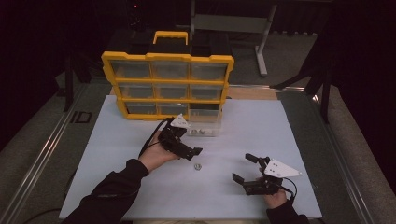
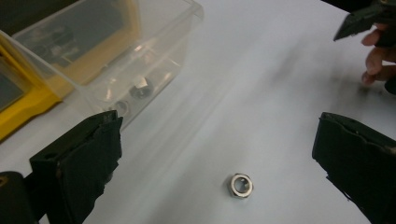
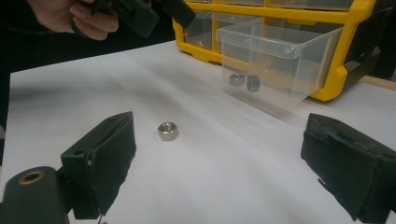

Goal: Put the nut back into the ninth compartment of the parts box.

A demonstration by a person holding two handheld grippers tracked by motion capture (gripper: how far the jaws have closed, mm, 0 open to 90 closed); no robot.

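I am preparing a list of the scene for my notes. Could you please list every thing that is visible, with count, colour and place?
hex nut: one, silver, loose on the table between both grippers
clear drawer: one, transparent, pulled out of the organiser, on the table
nuts in the drawer: two visible, silver and dark
parts organiser: one, yellow frame, back of the table
table: one, white top
left gripper: black, open, above the hex nut
right gripper: black, open, front right
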